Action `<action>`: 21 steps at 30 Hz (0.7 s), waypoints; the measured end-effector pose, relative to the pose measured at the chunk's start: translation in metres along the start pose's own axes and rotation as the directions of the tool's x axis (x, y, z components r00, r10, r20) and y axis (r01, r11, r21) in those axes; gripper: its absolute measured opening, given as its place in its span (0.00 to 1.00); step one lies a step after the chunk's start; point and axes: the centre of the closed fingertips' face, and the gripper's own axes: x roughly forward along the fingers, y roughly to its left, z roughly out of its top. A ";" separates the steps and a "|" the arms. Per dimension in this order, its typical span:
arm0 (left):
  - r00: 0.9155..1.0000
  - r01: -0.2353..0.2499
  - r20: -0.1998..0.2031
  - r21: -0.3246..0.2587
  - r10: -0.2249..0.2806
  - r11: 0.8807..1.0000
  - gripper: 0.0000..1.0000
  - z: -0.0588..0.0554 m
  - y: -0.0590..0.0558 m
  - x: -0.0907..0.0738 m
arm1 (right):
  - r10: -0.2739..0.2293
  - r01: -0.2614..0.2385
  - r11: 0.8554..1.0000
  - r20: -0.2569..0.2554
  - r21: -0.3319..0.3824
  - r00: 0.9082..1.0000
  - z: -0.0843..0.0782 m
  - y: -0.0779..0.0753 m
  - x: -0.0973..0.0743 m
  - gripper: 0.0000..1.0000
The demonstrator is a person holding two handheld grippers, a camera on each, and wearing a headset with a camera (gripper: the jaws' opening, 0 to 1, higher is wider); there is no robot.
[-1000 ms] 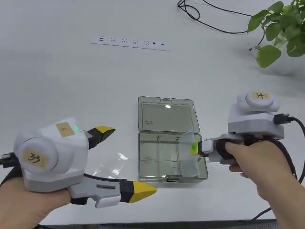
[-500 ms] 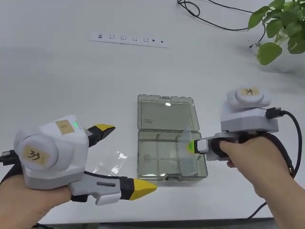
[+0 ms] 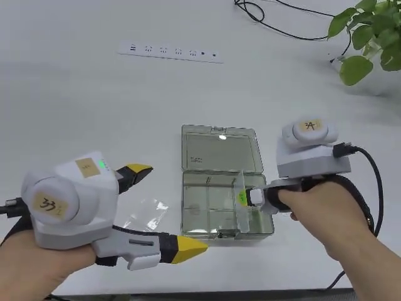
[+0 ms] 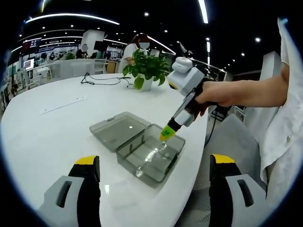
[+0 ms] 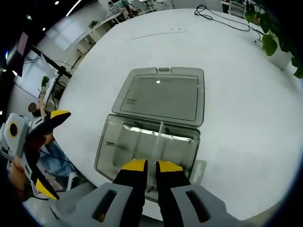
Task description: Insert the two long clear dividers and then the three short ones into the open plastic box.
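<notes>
Yellow-tipped white left gripper (image 3: 168, 209) sits at the lower left of the head view with its jaws wide apart and "33" on its round tan sticker (image 3: 51, 205). Loose clear plastic strips (image 3: 147, 213) lie on the white table (image 3: 75, 113) beside it. Mid frame, the right gripper (image 3: 242, 198) pinches a clear plastic divider (image 3: 240, 213) reaching into the open smoky-grey plastic box (image 3: 203, 207). Farther up lies a white power strip (image 3: 169, 52).

1. white table (image 3: 75, 113), smooth matte top.
2. white power strip (image 3: 170, 52), flat on the table's far side, sockets up.
3. black cable (image 3: 276, 28), looped at the far edge, right of the strip.
4. leafy green plant (image 3: 369, 31), far right corner, near the cable.
</notes>
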 end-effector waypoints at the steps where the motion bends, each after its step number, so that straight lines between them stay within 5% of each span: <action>1: 1.000 -0.001 0.001 0.000 0.001 1.000 0.99 0.000 0.000 0.000 | 0.004 -0.004 1.000 -0.002 -0.004 1.000 0.000 0.000 0.001 0.08; 21: 0.999 -0.034 0.006 0.009 0.034 0.999 0.98 0.008 0.004 -0.008 | 0.046 -0.045 0.997 0.014 -0.070 0.999 -0.002 -0.001 0.008 0.10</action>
